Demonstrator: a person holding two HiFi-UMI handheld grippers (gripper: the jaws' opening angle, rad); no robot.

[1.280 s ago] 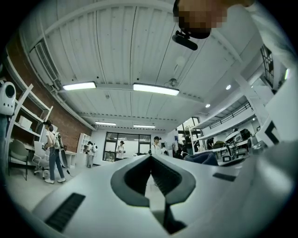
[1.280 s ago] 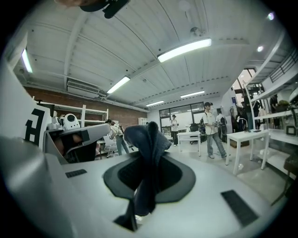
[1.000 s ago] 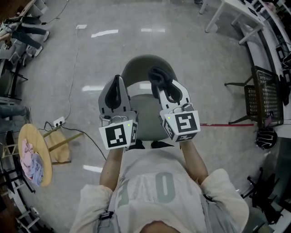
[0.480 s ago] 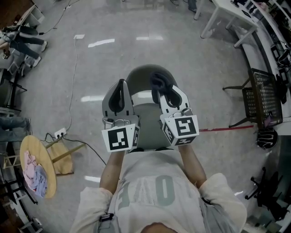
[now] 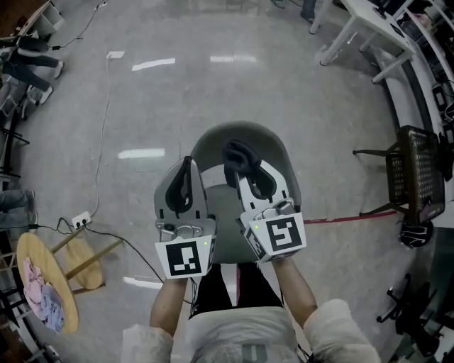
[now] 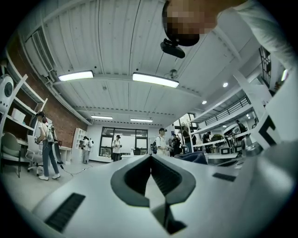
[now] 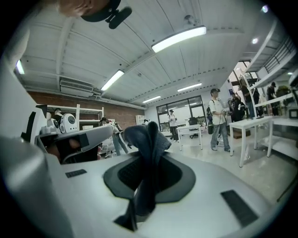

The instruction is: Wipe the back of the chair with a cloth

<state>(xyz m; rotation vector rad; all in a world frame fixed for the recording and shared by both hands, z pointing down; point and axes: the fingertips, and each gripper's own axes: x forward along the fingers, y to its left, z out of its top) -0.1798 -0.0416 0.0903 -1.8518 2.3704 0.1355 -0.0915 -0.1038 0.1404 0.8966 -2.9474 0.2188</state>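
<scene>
A grey chair (image 5: 213,139) stands on the floor right in front of me, its curved back on the far side. Both grippers are held side by side above its seat, jaws pointing away from me. My right gripper (image 5: 245,164) is shut on a dark blue cloth (image 5: 238,152), which bunches out past the jaw tips over the chair's back. In the right gripper view the cloth (image 7: 147,139) stands up between the jaws of that gripper (image 7: 142,179). My left gripper (image 5: 187,163) is shut with nothing in it; its fingers (image 6: 179,174) meet at the tips.
A round wooden stool (image 5: 41,273) with cloths on it stands at the lower left, with a power strip (image 5: 79,220) and cable beside it. A black mesh chair (image 5: 418,167) is at the right, white tables (image 5: 369,20) at the top right. Several people stand across the room.
My view has shifted back, so less of my torso shows and the chair sits lower and larger under the grippers. Both grippers stay as they were, the right holding the cloth.
</scene>
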